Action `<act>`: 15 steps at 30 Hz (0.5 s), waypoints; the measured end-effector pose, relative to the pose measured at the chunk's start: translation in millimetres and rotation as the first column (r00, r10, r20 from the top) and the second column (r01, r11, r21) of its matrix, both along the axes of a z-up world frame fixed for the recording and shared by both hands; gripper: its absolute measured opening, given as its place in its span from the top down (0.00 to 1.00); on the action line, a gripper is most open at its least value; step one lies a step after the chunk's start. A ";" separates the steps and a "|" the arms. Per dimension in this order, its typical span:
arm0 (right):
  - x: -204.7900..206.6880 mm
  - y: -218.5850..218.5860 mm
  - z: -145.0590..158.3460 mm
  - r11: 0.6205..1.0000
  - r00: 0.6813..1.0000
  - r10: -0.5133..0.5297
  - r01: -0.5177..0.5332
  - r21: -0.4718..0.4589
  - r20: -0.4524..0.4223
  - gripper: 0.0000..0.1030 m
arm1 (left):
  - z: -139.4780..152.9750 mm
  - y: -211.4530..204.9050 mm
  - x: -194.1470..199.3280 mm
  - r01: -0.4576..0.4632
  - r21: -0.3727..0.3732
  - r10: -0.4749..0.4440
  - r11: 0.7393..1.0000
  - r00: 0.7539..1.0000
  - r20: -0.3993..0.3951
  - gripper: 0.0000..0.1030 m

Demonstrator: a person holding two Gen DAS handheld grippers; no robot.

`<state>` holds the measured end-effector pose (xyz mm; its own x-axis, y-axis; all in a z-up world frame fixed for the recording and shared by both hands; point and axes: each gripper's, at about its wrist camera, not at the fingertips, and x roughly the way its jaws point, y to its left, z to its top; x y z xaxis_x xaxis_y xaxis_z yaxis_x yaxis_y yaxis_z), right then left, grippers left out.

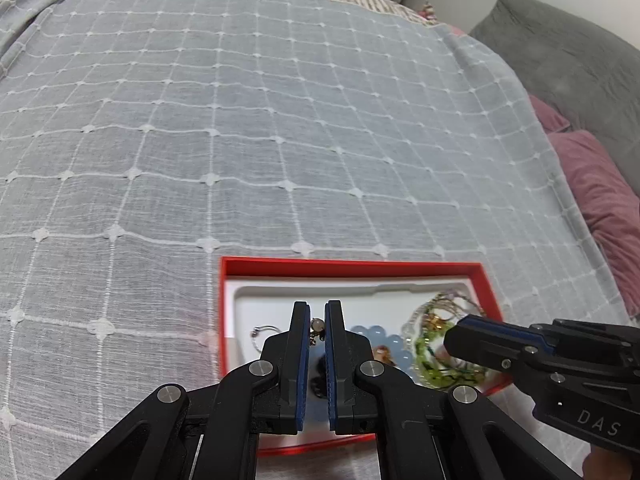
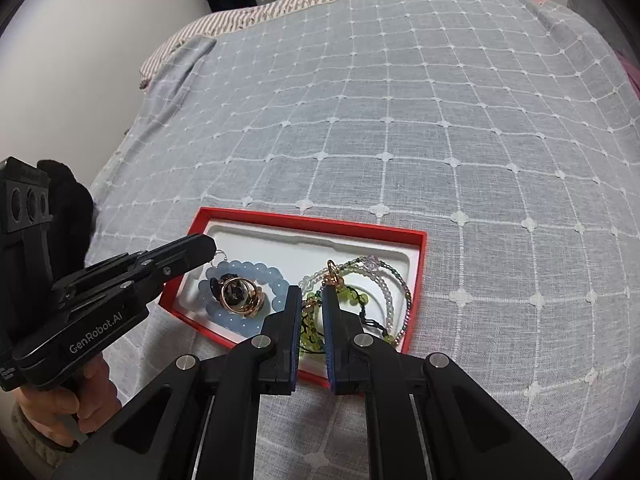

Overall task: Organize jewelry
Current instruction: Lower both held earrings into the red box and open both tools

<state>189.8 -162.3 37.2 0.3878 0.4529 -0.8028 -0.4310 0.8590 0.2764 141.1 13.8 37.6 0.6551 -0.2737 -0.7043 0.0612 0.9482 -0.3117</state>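
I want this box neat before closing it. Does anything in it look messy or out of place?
Yes. In the red box, the green bead strand and clear bead strand lie overlapping in one heap at its right end, apparently tangled. The blue bead bracelet encircles a gold piece.

Both fisheye wrist views are looking forward and down along their own fingers, close above the red tray in the lower frame. Left view is catching the right gripper at lower right; right view is catching the left gripper at left. Both are sharing the tray and the grid bedspread.
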 end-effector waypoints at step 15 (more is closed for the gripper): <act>1.8 -9.6 10.9 0.994 0.999 -0.043 0.040 0.102 0.033 0.83 | -2.0 2.5 -0.6 -0.022 0.020 0.022 1.000 1.000 0.000 0.94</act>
